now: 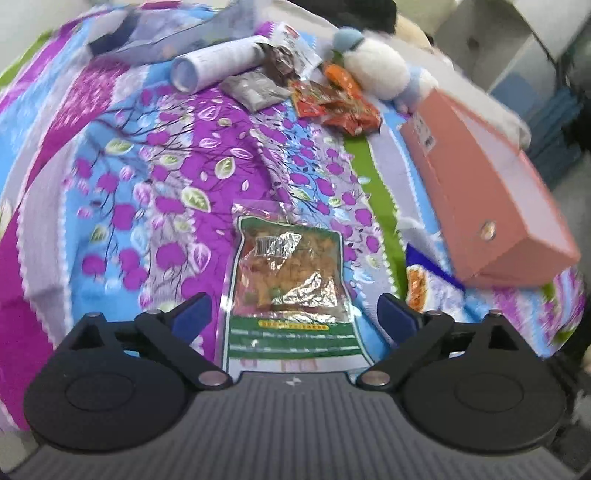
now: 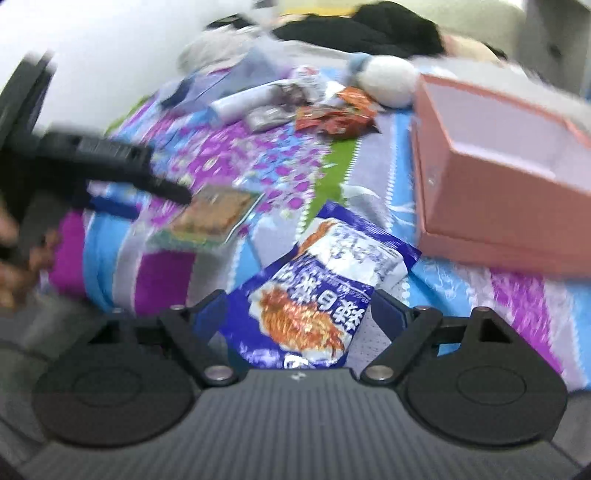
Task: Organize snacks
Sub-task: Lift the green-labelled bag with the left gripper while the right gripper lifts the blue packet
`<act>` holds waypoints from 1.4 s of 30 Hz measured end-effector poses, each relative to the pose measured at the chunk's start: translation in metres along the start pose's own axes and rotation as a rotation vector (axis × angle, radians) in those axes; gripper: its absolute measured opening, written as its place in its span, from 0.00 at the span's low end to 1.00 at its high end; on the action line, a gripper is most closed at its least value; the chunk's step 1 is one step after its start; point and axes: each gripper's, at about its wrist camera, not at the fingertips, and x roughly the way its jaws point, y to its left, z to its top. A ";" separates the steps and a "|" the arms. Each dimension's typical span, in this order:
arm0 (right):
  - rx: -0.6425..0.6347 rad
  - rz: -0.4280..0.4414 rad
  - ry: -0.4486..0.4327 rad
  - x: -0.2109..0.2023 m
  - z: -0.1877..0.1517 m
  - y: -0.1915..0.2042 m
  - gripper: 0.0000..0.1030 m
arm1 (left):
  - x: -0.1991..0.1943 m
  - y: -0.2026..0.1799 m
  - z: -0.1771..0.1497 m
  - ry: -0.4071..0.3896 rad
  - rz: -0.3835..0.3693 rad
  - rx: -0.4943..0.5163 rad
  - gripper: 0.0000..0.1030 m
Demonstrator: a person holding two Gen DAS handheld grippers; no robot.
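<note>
A green-edged snack packet [image 1: 286, 280] lies flat on the flowered bedsheet [image 1: 147, 166], between the wide-open fingers of my left gripper [image 1: 293, 312]. A blue and white snack packet [image 2: 317, 280] lies between the open fingers of my right gripper [image 2: 299, 310]; its corner shows in the left wrist view [image 1: 432, 284]. The green packet [image 2: 214, 216] and my left gripper [image 2: 147, 188] show at left in the right wrist view. An open pink box [image 1: 480, 177] [image 2: 491, 155] sits at the right. Red snack packets [image 1: 336, 105] [image 2: 336, 114] and a grey one [image 1: 255, 88] lie farther back.
A rolled white paper tube [image 1: 218, 62], a brown-and-white wrapper [image 1: 291, 55] and a white plush toy [image 1: 380, 70] lie at the back of the bed. Dark clothing [image 2: 362, 29] is heaped behind. White cabinets [image 1: 517, 55] stand at the right.
</note>
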 end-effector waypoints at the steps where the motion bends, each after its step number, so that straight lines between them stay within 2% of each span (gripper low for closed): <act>1: 0.043 -0.010 0.005 0.004 0.001 -0.004 0.83 | 0.006 -0.003 0.002 0.013 0.005 0.021 0.96; 5: 0.206 -0.035 0.033 0.028 0.004 -0.019 0.83 | 0.030 -0.010 0.009 0.039 0.031 0.061 0.96; 9: 0.285 -0.022 0.030 0.048 0.009 -0.021 0.83 | 0.049 -0.013 0.015 0.056 0.047 0.080 0.96; 11: 0.273 -0.024 0.024 0.055 0.011 -0.019 0.83 | 0.057 -0.014 0.017 0.064 0.067 0.084 0.96; 18: 0.214 -0.128 0.062 0.081 0.014 -0.017 0.85 | 0.074 -0.021 0.017 0.065 0.118 0.135 0.96; 23: 0.192 -0.126 0.072 0.092 0.012 -0.015 0.90 | 0.083 -0.020 0.018 0.055 0.138 0.150 0.96; 27: 0.129 -0.122 0.051 0.097 0.013 -0.008 0.86 | 0.085 -0.021 0.020 0.041 0.155 0.154 0.93; 29: 0.121 -0.115 0.039 0.095 0.014 -0.008 0.74 | 0.082 -0.021 0.019 0.031 0.163 0.156 0.86; 32: 0.111 -0.112 0.032 0.090 0.017 -0.009 0.66 | 0.074 -0.020 0.020 0.012 0.146 0.142 0.74; 33: 0.108 -0.110 0.032 0.089 0.018 -0.010 0.65 | 0.072 -0.022 0.020 0.011 0.151 0.145 0.73; 34: 0.105 -0.107 0.032 0.087 0.019 -0.010 0.62 | 0.070 -0.023 0.020 0.010 0.147 0.149 0.65; 35: 0.105 -0.105 0.030 0.085 0.020 -0.011 0.61 | 0.068 -0.024 0.020 0.007 0.145 0.147 0.63; 40: 0.107 -0.091 0.010 0.072 0.023 -0.014 0.59 | 0.054 -0.023 0.022 -0.004 0.112 0.107 0.55; 41: 0.106 -0.089 0.004 0.068 0.024 -0.014 0.59 | 0.051 -0.024 0.021 -0.008 0.105 0.105 0.41; 42: 0.104 -0.086 -0.005 0.064 0.025 -0.013 0.59 | 0.047 -0.025 0.021 -0.013 0.090 0.102 0.32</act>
